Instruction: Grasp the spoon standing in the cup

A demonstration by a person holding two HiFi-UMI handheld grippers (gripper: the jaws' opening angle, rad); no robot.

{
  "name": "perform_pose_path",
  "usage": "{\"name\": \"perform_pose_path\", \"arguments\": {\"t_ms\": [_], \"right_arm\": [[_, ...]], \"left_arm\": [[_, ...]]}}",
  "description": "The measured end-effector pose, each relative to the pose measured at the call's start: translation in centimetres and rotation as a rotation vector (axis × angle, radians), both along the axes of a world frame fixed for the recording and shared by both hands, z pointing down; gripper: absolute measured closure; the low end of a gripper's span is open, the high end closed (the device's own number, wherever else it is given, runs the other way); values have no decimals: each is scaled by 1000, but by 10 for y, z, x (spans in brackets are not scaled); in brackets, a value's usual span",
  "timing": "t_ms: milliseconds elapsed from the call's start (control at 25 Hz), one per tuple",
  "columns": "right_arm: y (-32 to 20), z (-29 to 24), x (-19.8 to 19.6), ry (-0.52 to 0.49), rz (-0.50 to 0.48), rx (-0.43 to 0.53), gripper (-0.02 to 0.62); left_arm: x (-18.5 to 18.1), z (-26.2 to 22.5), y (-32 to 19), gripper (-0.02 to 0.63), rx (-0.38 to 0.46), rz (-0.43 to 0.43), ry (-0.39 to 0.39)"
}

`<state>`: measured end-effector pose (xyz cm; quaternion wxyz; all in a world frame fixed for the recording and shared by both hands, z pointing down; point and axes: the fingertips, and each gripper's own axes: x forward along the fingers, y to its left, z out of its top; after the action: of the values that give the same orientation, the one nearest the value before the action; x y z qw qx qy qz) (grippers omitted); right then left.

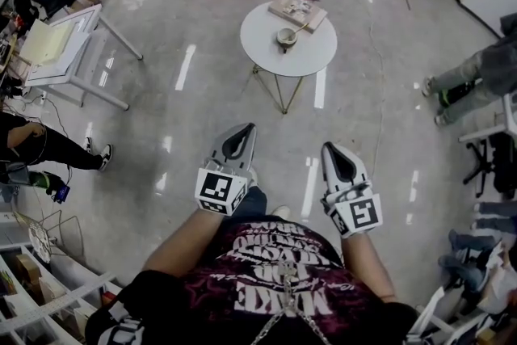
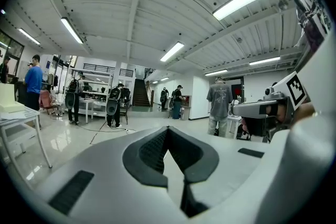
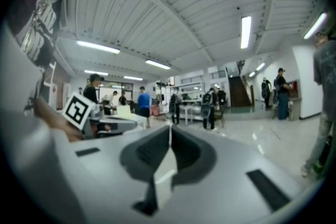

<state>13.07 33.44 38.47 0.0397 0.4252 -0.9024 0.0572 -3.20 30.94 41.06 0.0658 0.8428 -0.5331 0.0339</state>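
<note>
While its jaws are pressed together on nothing, the left gripper is beside the right gripper, also closed and empty; well apart ahead, the spoon stands in the cup on the round white table.

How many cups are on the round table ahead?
1. The cup stands near the middle of the round white table, beside a flat tan board. The whole top shows; none seems hidden.
</note>
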Motion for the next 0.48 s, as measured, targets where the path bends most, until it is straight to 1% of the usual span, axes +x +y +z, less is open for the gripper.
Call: {"name": "perform_pose_path", "arguments": {"t_ms": [160, 480], "right_arm": [[-18, 1, -6, -1, 6, -7, 561], [-62, 7, -23, 9, 16, -21, 561]], "left_arm": [[-6, 1, -19, 581, 3, 9, -12], [-19, 6, -61, 581, -5, 29, -1]]}}
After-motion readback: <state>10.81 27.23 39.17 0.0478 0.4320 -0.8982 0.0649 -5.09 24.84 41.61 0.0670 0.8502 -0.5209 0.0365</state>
